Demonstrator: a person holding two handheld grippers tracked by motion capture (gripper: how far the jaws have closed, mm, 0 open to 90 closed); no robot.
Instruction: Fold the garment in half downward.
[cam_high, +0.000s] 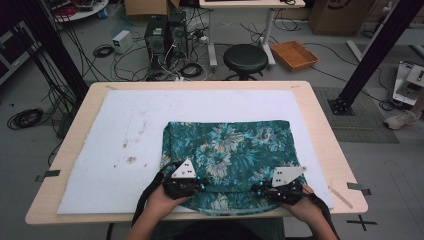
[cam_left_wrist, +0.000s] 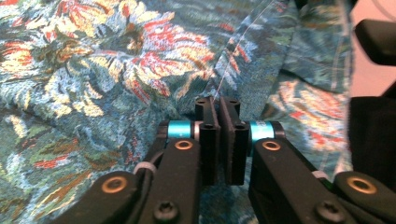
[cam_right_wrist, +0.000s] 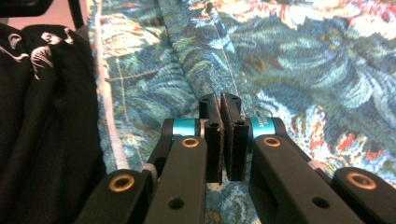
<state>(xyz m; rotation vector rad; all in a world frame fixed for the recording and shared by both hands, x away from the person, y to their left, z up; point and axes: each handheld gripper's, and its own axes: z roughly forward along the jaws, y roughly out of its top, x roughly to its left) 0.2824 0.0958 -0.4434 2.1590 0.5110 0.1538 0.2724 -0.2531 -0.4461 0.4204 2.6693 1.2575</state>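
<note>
Gripped near hem of floral cloth (cam_high: 227, 150): left gripper (cam_left_wrist: 218, 105) and right gripper (cam_right_wrist: 220, 101) both clamped on folds. Next likely: lift evenly, fold away.

Bare white mat (cam_high: 125, 130) left of and beyond the floral cloth (cam_high: 227, 150) lies open for passage.

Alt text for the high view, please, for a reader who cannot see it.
A person's two hands press the left gripper and right gripper, both shut, onto the near edge of a teal floral cloth. The cloth lies folded on a white mat covering a wooden table.
</note>
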